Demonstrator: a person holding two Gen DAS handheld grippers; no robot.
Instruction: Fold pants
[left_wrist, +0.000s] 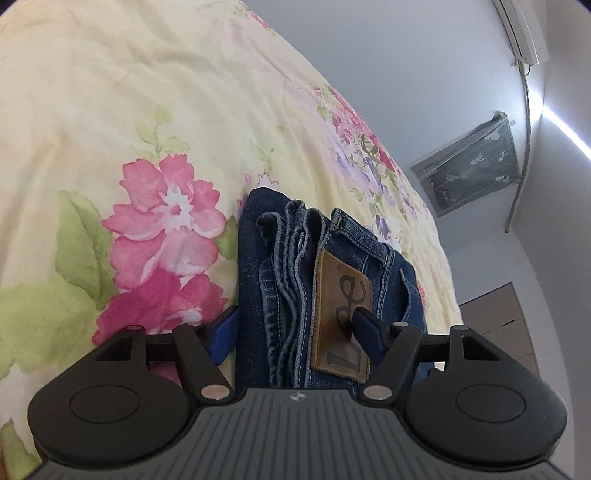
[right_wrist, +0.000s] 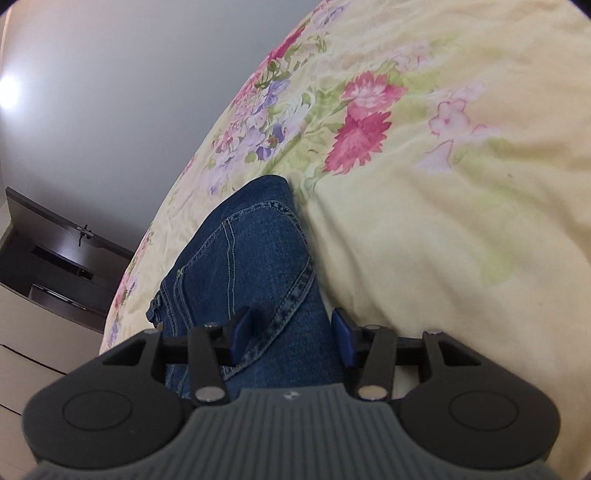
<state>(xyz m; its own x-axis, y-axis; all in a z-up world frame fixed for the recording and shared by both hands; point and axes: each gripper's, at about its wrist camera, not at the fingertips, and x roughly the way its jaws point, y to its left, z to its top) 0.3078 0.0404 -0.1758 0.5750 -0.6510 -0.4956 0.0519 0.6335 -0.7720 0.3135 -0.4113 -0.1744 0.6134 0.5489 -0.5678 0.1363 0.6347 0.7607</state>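
Folded blue jeans (left_wrist: 280, 280) with a brown leather Lee patch (left_wrist: 341, 314) lie on the floral yellow bedspread (left_wrist: 110, 110). My left gripper (left_wrist: 295, 328) straddles the thick folded waistband stack, one blue finger (left_wrist: 223, 334) on its left side and the other pressing on the patch; the jaws clamp the stack. In the right wrist view the jeans (right_wrist: 251, 266) run between my right gripper's (right_wrist: 291, 336) blue fingers (right_wrist: 341, 339), which close on the folded denim.
The bedspread (right_wrist: 461, 184) spreads around the jeans. A grey wall, a covered window (left_wrist: 472, 166) and an air conditioner (left_wrist: 524, 29) lie beyond the bed. A dark cabinet (right_wrist: 48, 266) stands past the bed's edge.
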